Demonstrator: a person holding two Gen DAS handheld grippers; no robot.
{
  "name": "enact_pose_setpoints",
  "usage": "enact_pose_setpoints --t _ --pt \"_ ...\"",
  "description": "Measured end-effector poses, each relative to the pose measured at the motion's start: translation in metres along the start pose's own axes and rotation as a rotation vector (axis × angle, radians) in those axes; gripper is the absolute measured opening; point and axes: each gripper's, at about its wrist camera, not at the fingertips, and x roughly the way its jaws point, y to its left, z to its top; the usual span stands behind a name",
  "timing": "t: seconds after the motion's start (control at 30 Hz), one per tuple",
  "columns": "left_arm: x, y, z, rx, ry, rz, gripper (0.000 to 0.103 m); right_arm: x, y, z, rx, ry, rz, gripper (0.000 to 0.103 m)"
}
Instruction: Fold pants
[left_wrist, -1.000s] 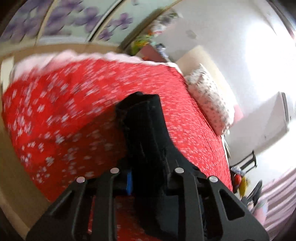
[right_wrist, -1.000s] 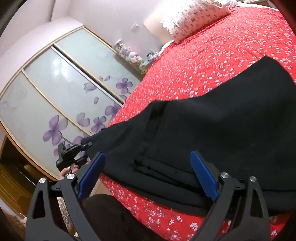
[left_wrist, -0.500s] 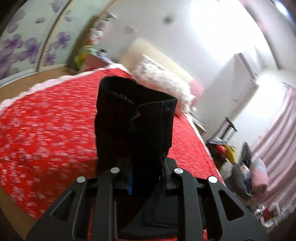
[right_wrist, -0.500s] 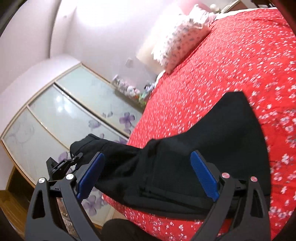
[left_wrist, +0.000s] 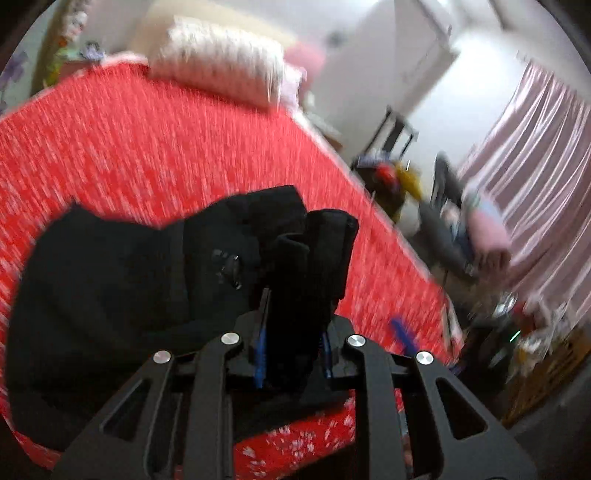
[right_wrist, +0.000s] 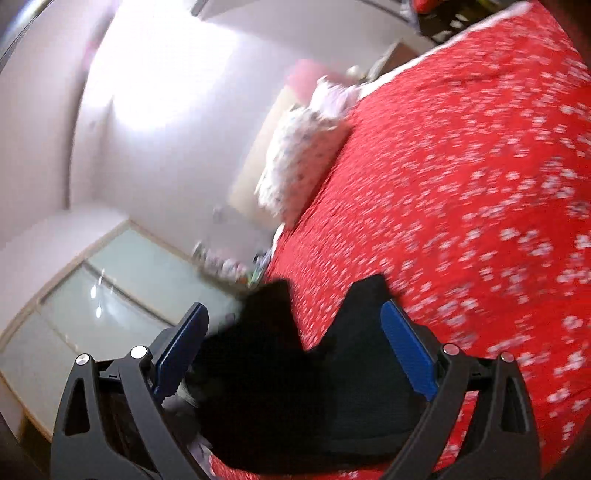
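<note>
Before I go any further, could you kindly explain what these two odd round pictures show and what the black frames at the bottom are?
Each picture comes from a wide-angle camera mounted on a hand-held gripper, looking forward along its two fingers; a person holds one in each hand. The black frames are the grippers themselves. In the left camera's picture, the left gripper is shut on a bunched part of the black pants, which otherwise lie on the red flowered bedspread. In the right camera's picture, the right gripper is open, its blue pads spread wide over the same pants. A pillow lies at the head of the bed. Both pictures are blurred.
</note>
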Motion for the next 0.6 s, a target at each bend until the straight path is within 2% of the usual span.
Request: enact_pose_setpoints --t 0.07,0.1,0.2,0.37,0.43,0.53,0.6 --pt "0.024 0.002 -0.016 -0.014 0.057 0.014 0.021 -0.003 -0.009 0.004 0.042 -0.006 -0.001 0.097" --pt "0.03 0.002 -0.021 -0.004 0.055 0.024 0.021 -0.003 -0.012 0.005 0.056 -0.005 0.001 0.097" --pt "0.025 -0.01 -0.017 0.039 0.012 0.056 0.021 -0.001 -0.013 0.007 0.049 -0.002 0.002 0.097" --pt "0.021 -0.042 -0.015 0.126 -0.026 0.037 0.021 0.006 -0.01 0.006 0.031 0.002 0.004 0.097" --pt "0.039 -0.055 -0.025 0.174 0.015 0.07 0.021 0.008 -0.011 0.007 0.029 0.002 -0.001 0.097" --pt "0.067 -0.054 -0.04 0.18 0.098 0.105 0.025 0.004 -0.01 0.008 0.016 -0.004 -0.014 0.097" --pt "0.064 -0.053 -0.048 0.211 0.078 0.119 0.028 0.001 -0.008 0.009 0.003 -0.013 -0.02 0.097"
